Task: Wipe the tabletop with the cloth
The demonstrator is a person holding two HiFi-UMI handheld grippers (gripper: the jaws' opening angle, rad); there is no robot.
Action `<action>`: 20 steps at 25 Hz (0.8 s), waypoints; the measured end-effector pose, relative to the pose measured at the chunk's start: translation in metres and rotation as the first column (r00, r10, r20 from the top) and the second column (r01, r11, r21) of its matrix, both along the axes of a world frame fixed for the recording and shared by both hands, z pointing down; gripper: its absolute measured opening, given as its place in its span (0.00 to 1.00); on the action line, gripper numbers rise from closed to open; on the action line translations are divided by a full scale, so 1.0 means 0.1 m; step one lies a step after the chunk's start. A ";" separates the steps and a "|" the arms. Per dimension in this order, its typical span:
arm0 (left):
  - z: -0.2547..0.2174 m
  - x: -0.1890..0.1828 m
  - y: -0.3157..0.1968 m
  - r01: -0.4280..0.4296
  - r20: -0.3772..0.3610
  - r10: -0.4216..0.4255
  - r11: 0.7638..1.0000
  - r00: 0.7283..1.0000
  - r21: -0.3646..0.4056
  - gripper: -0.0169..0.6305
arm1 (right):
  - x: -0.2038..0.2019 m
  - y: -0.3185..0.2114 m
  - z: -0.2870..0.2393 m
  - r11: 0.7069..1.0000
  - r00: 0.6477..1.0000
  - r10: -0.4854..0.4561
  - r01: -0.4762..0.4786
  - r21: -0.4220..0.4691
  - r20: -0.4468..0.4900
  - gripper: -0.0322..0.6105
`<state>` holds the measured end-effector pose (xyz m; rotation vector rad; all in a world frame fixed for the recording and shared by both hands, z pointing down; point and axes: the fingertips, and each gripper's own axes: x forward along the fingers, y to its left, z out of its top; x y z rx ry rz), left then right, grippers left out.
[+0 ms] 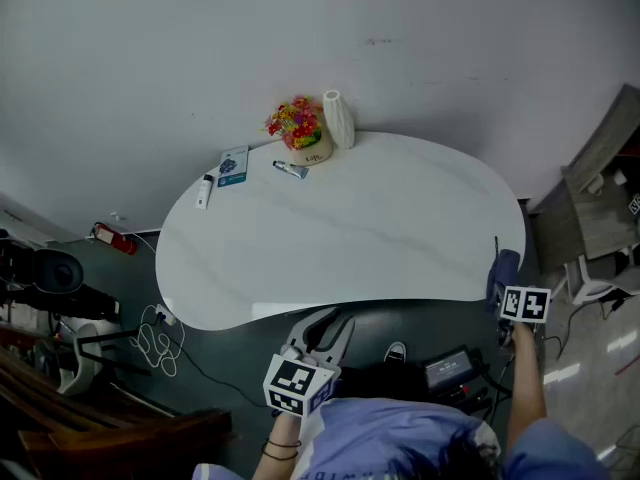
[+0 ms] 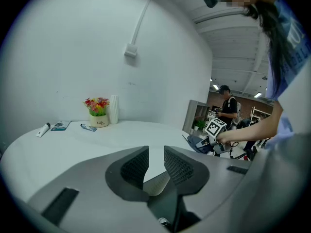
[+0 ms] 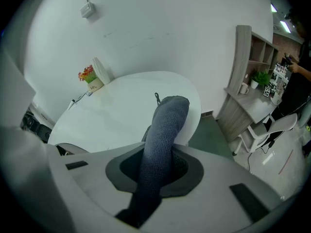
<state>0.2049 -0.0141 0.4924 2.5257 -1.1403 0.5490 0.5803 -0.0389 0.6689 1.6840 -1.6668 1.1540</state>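
My right gripper (image 3: 156,165) is clenched on the grey-blue cloth (image 3: 164,130), which stands up between the jaws at the right edge of the white tabletop (image 1: 350,238) (whether it touches the surface I can't tell). My left gripper (image 2: 155,164) has its jaws parted with nothing between them and sits just off the tabletop's near edge. At the far edge a pot of flowers (image 1: 300,133) stands just beside a white vase (image 1: 338,118). A small tube (image 1: 291,169), a blue card (image 1: 233,165) and a white pen (image 1: 205,190) lie toward the far left edge.
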 end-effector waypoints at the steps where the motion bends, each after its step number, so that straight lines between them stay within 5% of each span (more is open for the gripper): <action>1: 0.00 -0.04 0.01 0.004 0.006 -0.004 1.000 1.000 -0.002 0.17 | 0.00 0.01 -0.01 1.000 1.000 0.009 -0.009 0.006 0.007 0.15; 8: 0.02 -0.36 0.13 0.021 0.021 -0.021 1.000 1.000 -0.012 0.17 | -0.33 0.06 -0.36 0.996 0.999 -0.007 0.003 0.087 0.036 0.15; 20: -0.20 -1.04 0.77 -0.026 0.030 0.025 0.999 0.999 0.036 0.17 | -1.76 0.81 -0.98 0.968 0.983 -0.175 0.163 0.189 0.049 0.15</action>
